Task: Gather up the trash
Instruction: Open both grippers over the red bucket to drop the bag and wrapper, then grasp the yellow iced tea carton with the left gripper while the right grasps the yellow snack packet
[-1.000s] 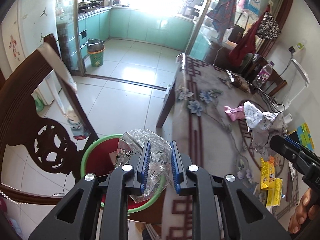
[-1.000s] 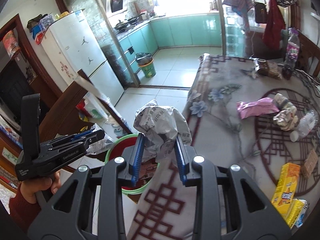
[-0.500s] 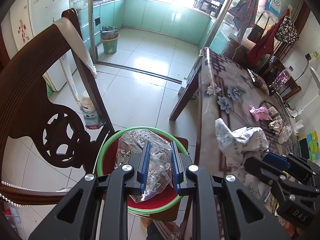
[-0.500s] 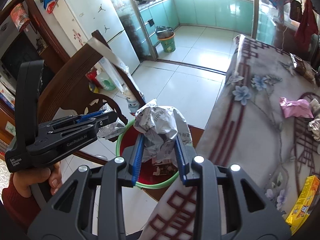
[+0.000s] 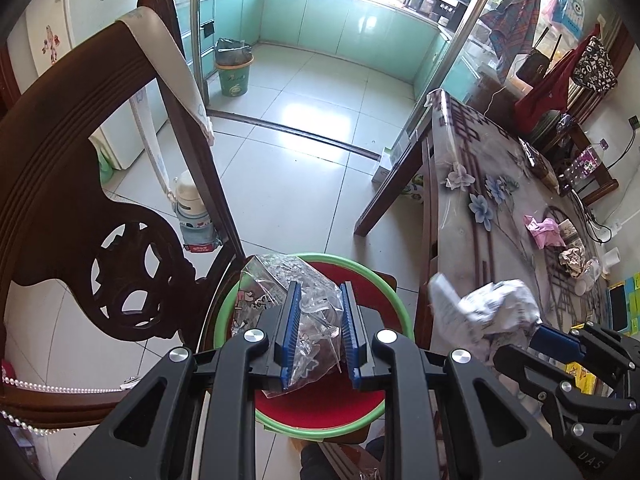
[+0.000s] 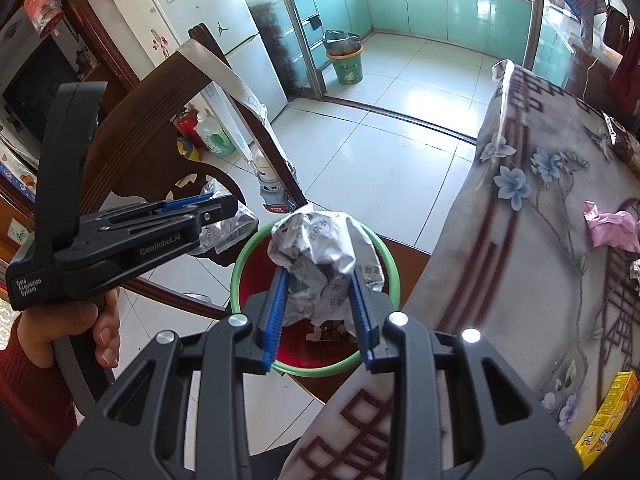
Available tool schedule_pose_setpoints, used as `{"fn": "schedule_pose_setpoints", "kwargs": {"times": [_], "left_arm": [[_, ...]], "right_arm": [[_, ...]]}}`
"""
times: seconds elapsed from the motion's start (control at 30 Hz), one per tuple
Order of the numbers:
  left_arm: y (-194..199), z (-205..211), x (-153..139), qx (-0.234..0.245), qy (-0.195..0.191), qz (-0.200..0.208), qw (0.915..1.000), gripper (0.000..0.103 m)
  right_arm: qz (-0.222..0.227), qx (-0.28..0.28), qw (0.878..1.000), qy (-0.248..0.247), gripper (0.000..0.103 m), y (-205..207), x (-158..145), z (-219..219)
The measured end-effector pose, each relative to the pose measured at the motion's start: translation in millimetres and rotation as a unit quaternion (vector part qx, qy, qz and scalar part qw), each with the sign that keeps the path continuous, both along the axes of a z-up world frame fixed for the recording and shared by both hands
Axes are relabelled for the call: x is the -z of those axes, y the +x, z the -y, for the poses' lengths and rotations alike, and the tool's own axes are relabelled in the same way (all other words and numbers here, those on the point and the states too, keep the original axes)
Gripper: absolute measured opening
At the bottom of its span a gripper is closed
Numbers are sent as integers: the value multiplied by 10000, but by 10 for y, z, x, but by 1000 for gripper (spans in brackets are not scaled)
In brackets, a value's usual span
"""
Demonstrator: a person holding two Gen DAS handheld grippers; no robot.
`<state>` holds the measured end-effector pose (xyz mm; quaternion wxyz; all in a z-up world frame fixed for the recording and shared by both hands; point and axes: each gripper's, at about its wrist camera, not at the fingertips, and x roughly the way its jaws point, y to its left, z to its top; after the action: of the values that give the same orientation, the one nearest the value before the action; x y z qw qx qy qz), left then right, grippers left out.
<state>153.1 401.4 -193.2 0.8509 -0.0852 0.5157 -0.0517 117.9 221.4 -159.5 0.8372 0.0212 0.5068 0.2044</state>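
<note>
The left hand-held gripper (image 5: pixel 317 330) is clamped on a crumpled clear plastic bag (image 5: pixel 280 304), held over the round red bin with a green rim (image 5: pixel 390 300). The right hand-held gripper (image 6: pixel 320 312) grips a crumpled ball of printed grey-white paper (image 6: pixel 320 248) above the same bin, which already holds a small wrapper. The bin sits on a dark wooden seat, squeezed between the carved dark wooden chair back (image 5: pixel 80 184) and the edge of the desk under its flowered cloth (image 6: pixel 540 208). On the desk lie a crumpled pink wrapper (image 6: pixel 608 226) and a yellow carton (image 6: pixel 606 416).
</note>
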Motion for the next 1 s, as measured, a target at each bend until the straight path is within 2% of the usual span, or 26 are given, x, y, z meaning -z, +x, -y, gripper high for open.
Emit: {"fn": "schedule_pose_setpoints", "kwargs": {"times": [0.33,0.37,0.4,0.47,0.8,0.83,1.0], "left_arm": [[108,55,21,22,22,9,10000,18],[113,54,23,18,30,6,10000,21],[119,51,20,0,38,8,10000,33],[109,42,2,-58,43,60,10000,54],[-10,137,-178,5,-3,205,9998,58],[-27,167,-192,45,0,209,9998,58],[-133,485,-270,448,71,251,9987,58]], "right_arm": [[25,86,10000,28,31,65,-17,36],[27,96,9999,35,31,69,-20,42],[42,118,9999,49,31,70,-31,55],[71,169,9998,64,38,60,-50,77],[222,455,9987,103,54,-188,-227,380],[238,528,9983,91,57,-232,-242,439],[155,1161,9931,7,62,-512,-192,923]]}}
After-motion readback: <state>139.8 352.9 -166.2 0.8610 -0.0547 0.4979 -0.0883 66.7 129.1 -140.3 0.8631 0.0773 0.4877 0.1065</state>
